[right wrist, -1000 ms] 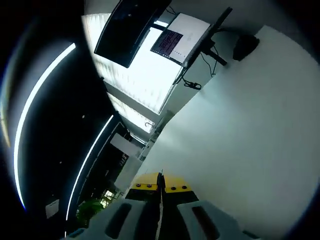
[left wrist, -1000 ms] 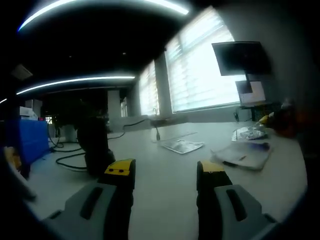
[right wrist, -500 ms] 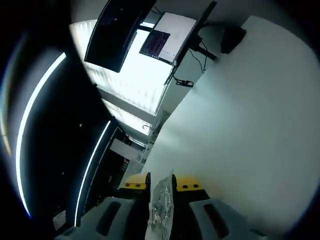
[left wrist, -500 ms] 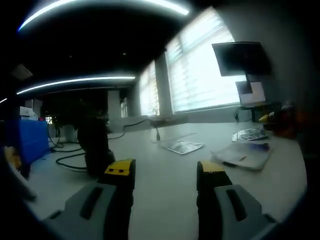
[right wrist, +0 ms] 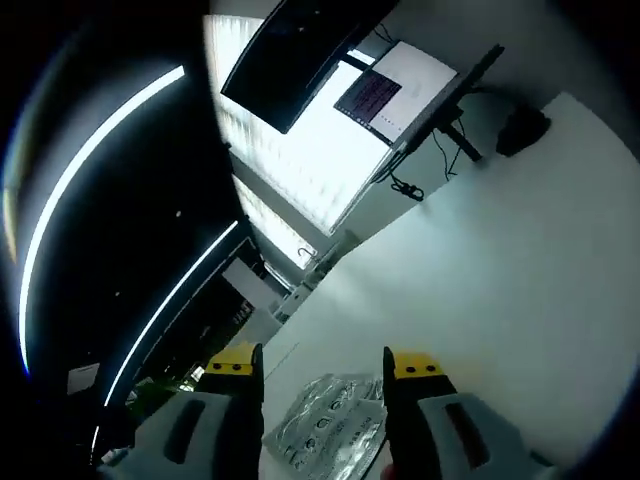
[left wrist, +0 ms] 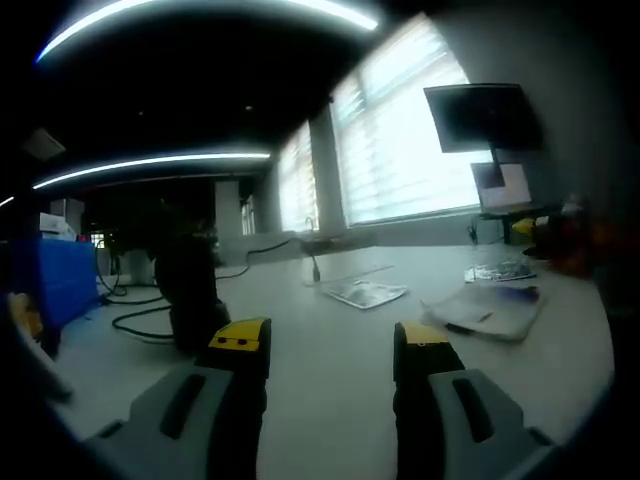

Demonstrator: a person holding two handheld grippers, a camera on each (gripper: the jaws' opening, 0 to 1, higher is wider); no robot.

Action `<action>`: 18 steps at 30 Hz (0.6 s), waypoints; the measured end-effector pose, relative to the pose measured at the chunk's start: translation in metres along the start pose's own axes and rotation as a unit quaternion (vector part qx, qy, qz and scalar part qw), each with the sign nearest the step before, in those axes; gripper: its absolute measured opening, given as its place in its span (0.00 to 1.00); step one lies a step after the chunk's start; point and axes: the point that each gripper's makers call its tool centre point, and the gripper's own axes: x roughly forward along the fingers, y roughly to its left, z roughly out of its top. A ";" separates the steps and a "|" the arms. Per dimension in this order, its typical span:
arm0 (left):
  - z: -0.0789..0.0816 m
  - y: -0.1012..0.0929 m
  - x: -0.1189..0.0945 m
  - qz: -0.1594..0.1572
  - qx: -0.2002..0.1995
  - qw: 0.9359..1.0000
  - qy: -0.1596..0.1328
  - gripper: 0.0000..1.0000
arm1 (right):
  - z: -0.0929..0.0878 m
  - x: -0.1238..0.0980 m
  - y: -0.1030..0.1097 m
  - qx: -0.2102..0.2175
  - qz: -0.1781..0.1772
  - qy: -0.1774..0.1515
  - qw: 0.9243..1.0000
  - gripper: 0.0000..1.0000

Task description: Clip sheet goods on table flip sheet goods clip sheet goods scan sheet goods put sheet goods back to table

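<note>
In the left gripper view, the left gripper (left wrist: 330, 345) is hanging just above the white counter (left wrist: 340, 400), its yellow-tipped fingers (left wrist: 240, 340) spread wide with nothing between them. Ahead of it a silvery sheet goods packet (left wrist: 363, 292) is lying flat on the counter, and to its right a clear bag (left wrist: 487, 310) is resting with a dark pen on it. Further right, another crinkled foil packet (left wrist: 497, 271) is sitting near the counter's edge. A dark stand (left wrist: 190, 295) with trailing cables is standing off to the left, and a monitor (left wrist: 478, 115) is hanging by the bright window.

In the right gripper view, the right gripper (right wrist: 320, 368) is tilting over the counter (right wrist: 500, 260), its fingers (right wrist: 412, 368) wide apart and gripping nothing. A foil blister sheet (right wrist: 330, 425) is lying on the counter between and just below them. Two screens (right wrist: 385, 85) are showing beyond.
</note>
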 end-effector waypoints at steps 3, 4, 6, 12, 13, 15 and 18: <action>0.000 0.000 0.000 -0.001 0.001 1.000 0.001 0.42 | 0.001 -0.004 0.006 -0.007 0.005 -0.006 1.000 0.47; 0.000 0.000 0.000 -0.001 0.001 1.000 0.001 0.42 | 0.000 -0.004 0.008 -0.007 0.009 -0.004 1.000 0.48; 0.000 0.000 0.000 -0.001 0.001 1.000 0.001 0.42 | -0.002 -0.005 0.014 -0.019 0.016 -0.002 1.000 0.51; -0.001 0.000 0.000 0.000 0.001 1.000 0.001 0.42 | -0.010 -0.004 0.034 -0.072 0.055 0.018 0.996 0.57; -0.001 0.000 0.000 0.000 0.001 1.000 0.001 0.42 | -0.012 -0.004 0.037 -0.077 0.060 0.021 0.995 0.57; -0.001 0.000 0.000 -0.001 0.001 1.000 0.002 0.42 | -0.014 -0.003 0.040 -0.085 0.067 0.026 0.994 0.57; -0.001 -0.001 0.000 -0.001 0.001 1.000 0.002 0.42 | -0.017 -0.002 0.047 -0.122 0.082 0.031 0.989 0.57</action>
